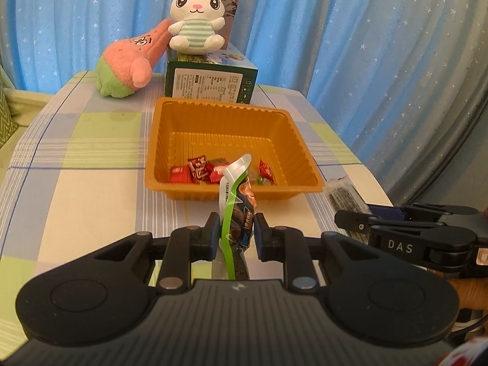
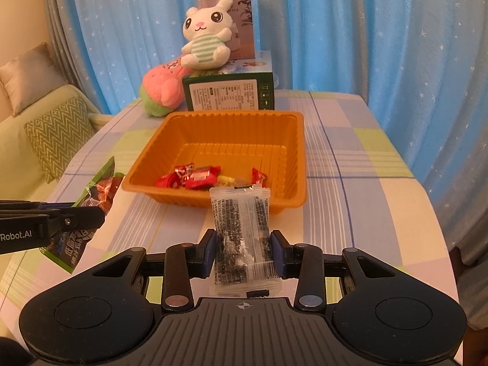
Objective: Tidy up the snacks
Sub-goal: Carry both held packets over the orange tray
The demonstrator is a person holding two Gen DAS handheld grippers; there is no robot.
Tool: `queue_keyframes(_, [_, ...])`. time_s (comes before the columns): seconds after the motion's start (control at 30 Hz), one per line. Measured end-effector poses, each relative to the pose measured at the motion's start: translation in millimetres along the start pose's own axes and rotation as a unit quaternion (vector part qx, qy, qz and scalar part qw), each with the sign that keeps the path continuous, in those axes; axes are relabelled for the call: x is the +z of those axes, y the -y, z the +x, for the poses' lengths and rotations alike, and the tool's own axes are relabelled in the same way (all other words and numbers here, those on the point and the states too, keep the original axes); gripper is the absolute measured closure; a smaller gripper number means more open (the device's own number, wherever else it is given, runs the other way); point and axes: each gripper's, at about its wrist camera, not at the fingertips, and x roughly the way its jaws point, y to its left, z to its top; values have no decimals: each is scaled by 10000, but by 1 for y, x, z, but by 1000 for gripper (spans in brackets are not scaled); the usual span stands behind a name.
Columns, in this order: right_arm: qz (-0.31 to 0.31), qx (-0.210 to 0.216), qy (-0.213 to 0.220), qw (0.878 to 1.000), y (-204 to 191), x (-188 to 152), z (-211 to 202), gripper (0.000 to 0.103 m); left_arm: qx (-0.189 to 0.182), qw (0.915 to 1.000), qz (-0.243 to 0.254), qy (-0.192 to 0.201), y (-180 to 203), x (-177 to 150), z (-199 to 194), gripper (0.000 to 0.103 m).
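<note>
The lower end of the green snack packet (image 1: 235, 213) ran out of sight behind the left gripper (image 1: 236, 233) body. The clear packet (image 2: 242, 238) hid part of the orange tray (image 2: 292, 164) near wall, and its print was too small to read. The sweets (image 2: 189, 178) in the tray overlapped, so their count could not be told. The pink plush (image 2: 161, 88) sat partly behind the green box (image 2: 228, 93). The table (image 2: 366, 183) near edge lay under both gripper bodies. Label text on the box was too small to read.
</note>
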Motion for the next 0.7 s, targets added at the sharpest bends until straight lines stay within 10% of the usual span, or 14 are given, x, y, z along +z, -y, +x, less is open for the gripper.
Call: queue_keyframes(0.7, [-205,9,-34,9998,9,59,55,65,-29,9997,211,155,-8,69,52,82])
